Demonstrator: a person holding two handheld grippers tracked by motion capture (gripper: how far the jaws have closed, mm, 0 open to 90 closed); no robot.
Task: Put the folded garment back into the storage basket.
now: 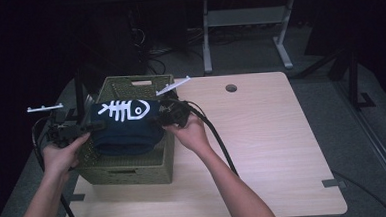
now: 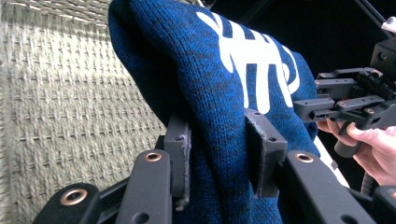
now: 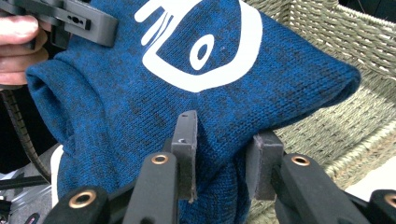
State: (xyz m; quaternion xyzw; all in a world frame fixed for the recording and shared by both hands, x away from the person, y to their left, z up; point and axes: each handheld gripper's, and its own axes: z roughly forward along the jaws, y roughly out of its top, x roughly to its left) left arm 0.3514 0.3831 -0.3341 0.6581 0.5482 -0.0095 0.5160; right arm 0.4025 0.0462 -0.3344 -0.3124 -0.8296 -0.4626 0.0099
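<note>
Item: blue knit garment [image 1: 127,129], pinched at 9 o'clock by left gripper [image 1: 96,125] and 3 o'clock by right gripper [image 1: 157,119], above woven basket [image 1: 134,174]; lower both 2 grips evenly, keeping fabric inside the rim.

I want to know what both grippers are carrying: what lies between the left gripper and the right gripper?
The folded blue sweater with a white fishbone print spans from the left gripper to the right gripper, above the woven basket, in the high view.
</note>
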